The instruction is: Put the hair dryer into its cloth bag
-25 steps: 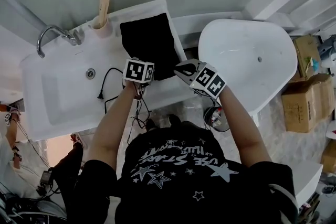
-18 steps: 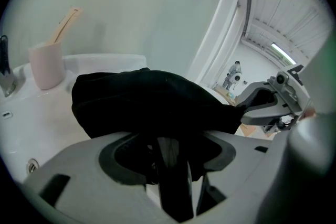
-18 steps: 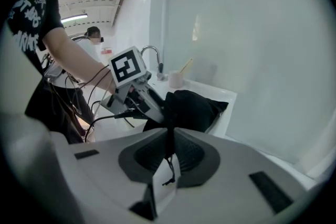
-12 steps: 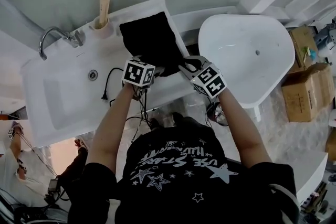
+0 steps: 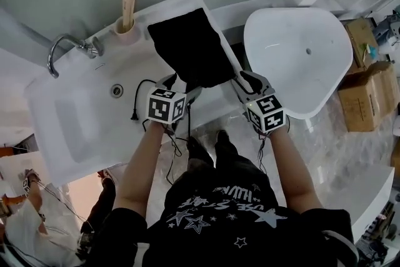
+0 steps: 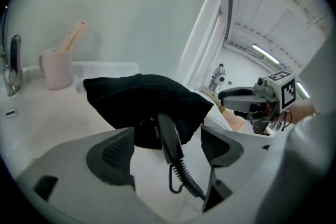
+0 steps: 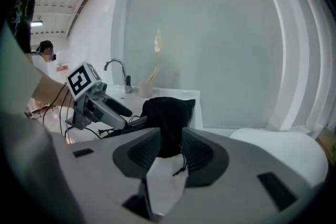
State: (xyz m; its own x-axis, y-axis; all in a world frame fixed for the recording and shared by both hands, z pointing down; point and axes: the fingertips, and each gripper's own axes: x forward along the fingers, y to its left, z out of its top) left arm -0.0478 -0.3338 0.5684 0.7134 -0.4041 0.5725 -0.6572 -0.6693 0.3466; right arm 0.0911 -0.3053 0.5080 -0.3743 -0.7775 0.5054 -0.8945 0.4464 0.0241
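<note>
The black cloth bag lies on the white counter beside the sink. The hair dryer's black handle sticks out of the bag's mouth, and its cord trails to a plug. My left gripper sits at the near left corner of the bag. It is open, with the handle between its jaws but untouched. At the near right corner, my right gripper has its jaws opening. The bag's drawstring hangs loose in the gap of the right gripper, and nothing is gripped.
The sink basin with a chrome faucet lies left of the bag. A pink cup holding a wooden stick stands behind it. A white bathtub is on the right, with cardboard boxes beyond. Another person is at the lower left.
Both grippers have opened and drawn back a little from the bag's mouth. The right one has rolled and moved to the right. The bag stays on the counter.
</note>
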